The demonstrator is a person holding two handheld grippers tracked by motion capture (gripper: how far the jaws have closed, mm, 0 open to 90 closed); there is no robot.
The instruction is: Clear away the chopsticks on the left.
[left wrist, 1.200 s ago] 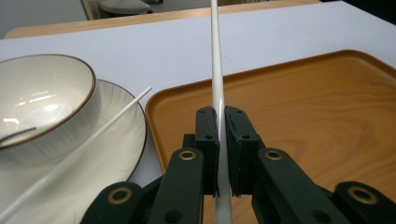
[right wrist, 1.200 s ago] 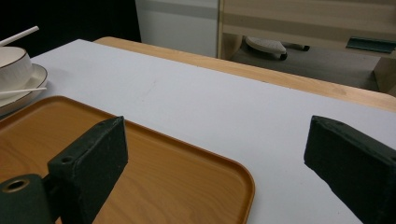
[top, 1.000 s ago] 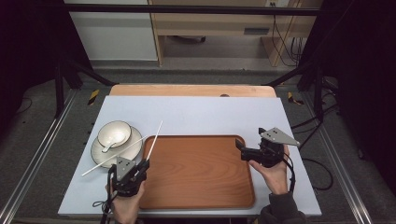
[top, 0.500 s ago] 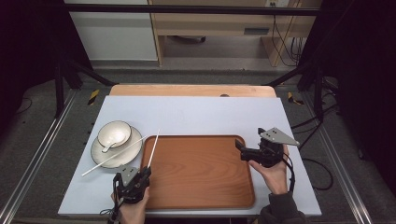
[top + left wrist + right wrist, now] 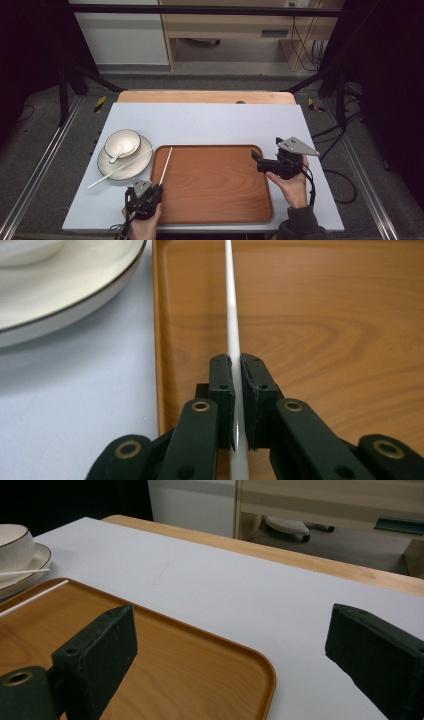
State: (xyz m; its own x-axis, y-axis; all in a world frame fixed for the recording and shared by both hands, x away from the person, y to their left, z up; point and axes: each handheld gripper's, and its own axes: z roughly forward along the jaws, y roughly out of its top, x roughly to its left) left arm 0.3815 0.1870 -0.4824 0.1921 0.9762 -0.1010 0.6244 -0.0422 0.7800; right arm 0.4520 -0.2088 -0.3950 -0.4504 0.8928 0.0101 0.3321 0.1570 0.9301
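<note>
Left of the tray (image 5: 215, 210) sits a plate (image 5: 112, 165) carrying a bowl (image 5: 122, 142), with one chopstick (image 5: 120, 168) lying across the plate's near edge. At the tray's near left corner, the left gripper (image 5: 235, 390) has its jaws pinched on a second chopstick (image 5: 231, 315), which slants out over the tray's left edge. Off the tray's right edge, the right gripper (image 5: 225, 670) hangs with jaws spread wide, nothing between them.
</note>
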